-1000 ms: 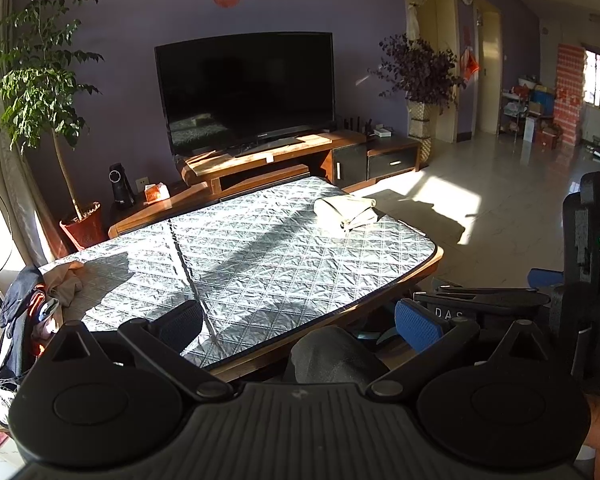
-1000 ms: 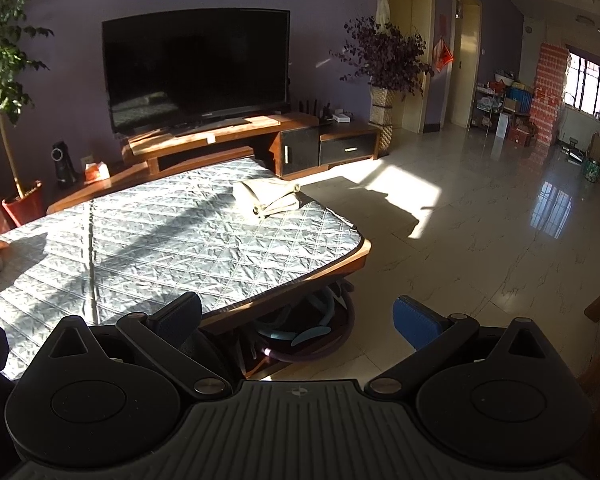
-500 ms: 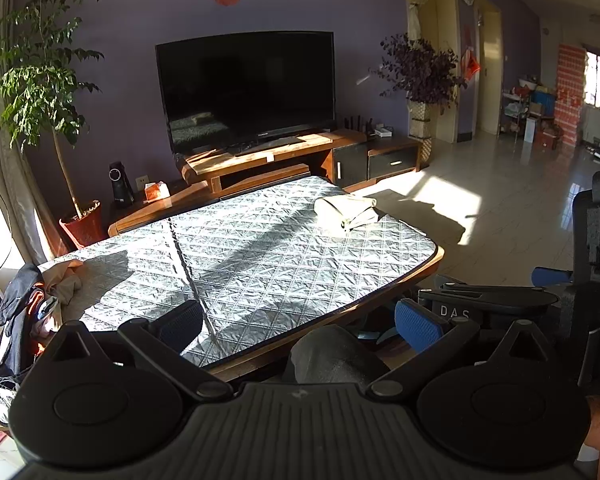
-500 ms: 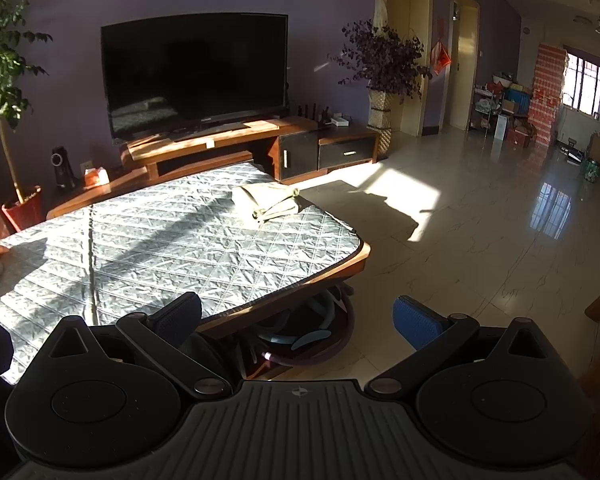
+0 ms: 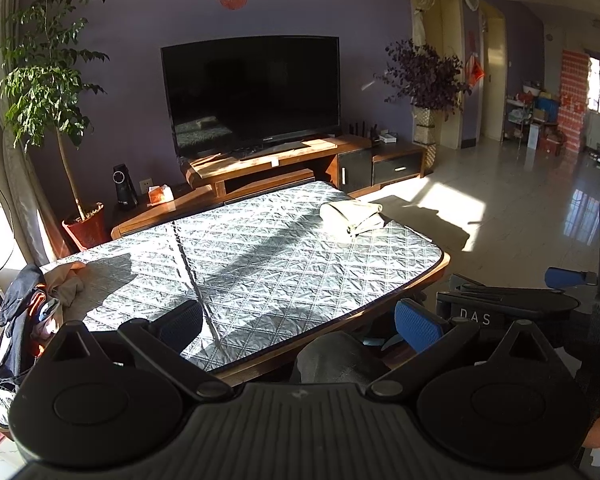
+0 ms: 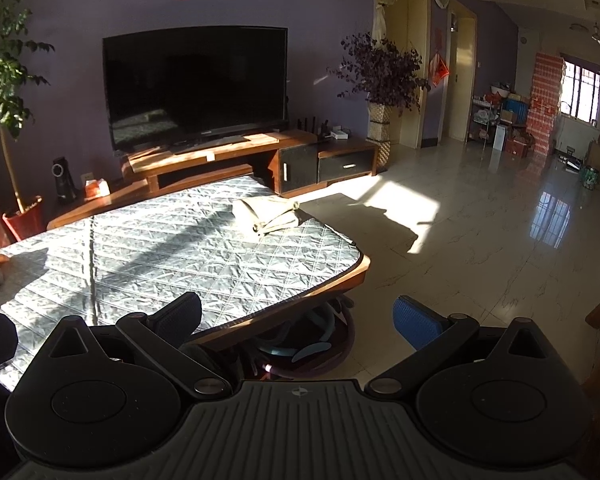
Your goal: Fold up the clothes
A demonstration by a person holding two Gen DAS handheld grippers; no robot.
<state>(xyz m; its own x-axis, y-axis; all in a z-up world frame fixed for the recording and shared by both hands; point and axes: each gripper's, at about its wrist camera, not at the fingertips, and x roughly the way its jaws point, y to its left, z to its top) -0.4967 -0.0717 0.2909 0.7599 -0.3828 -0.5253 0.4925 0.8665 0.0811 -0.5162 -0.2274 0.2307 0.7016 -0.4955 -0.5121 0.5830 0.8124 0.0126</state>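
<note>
quilted table [image 5: 260, 264] fills the middle of both views, long axis running from 8 o'clock to 2 o'clock. folded beige garment [image 5: 352, 216] sits at the far corner, about 1 o'clock, done and squared. unfolded pile [image 5: 40, 304] hangs off the near-left edge at 9 o'clock: dark garment, something orange, a tan piece; hard to separate in the shade, maybe three items. left gripper [image 5: 298, 320] hovers off the near edge, jaws spread wide, nothing between them. right gripper [image 6: 298, 314] level beside it, also spread and empty. judged step: fetch the next garment. to do it well, swing left to the pile, pinch one layer only at a collar or hem, lift clear, then lay it flat on the bare centre, well apart from the finished fold.
</note>
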